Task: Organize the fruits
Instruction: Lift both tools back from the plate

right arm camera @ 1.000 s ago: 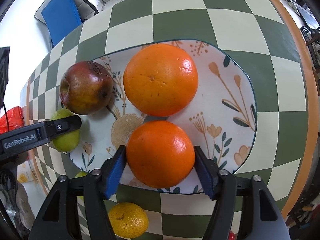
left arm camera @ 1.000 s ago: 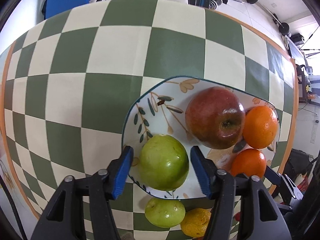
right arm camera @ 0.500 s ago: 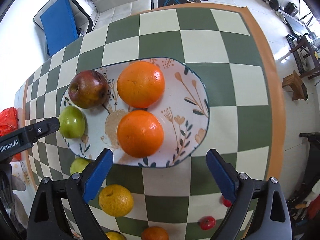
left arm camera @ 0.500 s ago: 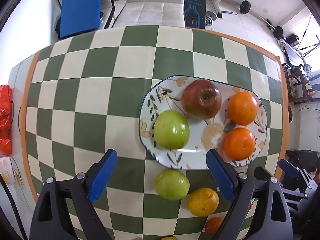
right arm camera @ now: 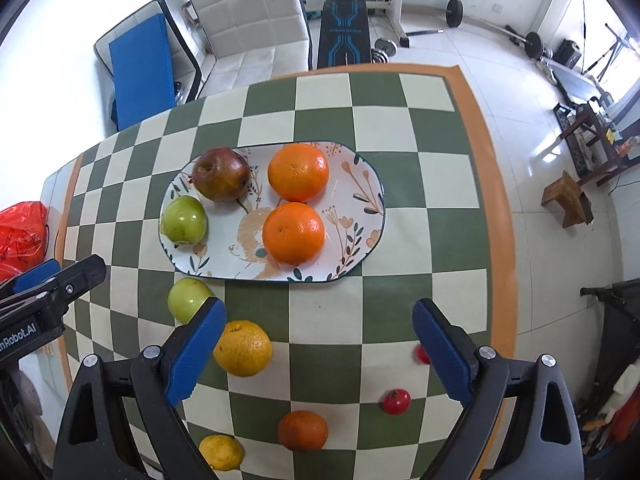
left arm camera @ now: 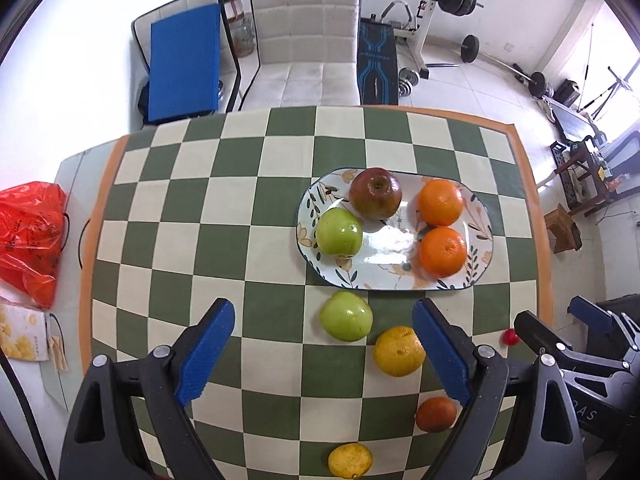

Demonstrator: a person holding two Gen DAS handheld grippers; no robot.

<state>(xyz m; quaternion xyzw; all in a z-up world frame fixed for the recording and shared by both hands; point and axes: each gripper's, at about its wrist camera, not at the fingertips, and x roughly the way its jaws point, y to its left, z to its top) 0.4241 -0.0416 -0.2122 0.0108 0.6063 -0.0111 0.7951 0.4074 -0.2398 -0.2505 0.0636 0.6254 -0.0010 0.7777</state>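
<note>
A floral oval plate [left arm camera: 394, 278] [right arm camera: 360, 184] on the checkered table holds a red apple [left arm camera: 375, 198] [right arm camera: 221, 180], a green apple [left arm camera: 339, 231] [right arm camera: 184, 219] and two oranges [left arm camera: 441, 202] [left arm camera: 443, 250] [right arm camera: 298, 172] [right arm camera: 294, 232]. On the cloth in front of the plate lie a green apple [left arm camera: 346, 315] [right arm camera: 188, 299], a yellow citrus [left arm camera: 399, 351] [right arm camera: 243, 347], a dark orange [left arm camera: 436, 414] [right arm camera: 303, 430], a lemon [left arm camera: 350, 461] [right arm camera: 221, 452] and small red tomatoes [right arm camera: 396, 401] [left arm camera: 509, 337]. My left gripper [left arm camera: 320, 350] and right gripper [right arm camera: 316, 354] are both open and empty, high above the near fruits.
A red plastic bag [left arm camera: 30, 236] and a snack packet [left arm camera: 22, 334] lie left of the table. A white chair [left arm camera: 306, 44], a blue mat [left arm camera: 184, 66] and gym weights stand beyond the far edge. The orange table border [right arm camera: 498, 216] runs at right.
Both grippers opened, releasing the green apple and the near orange onto the plate, then pulled back and up. More loose fruit came into view.
</note>
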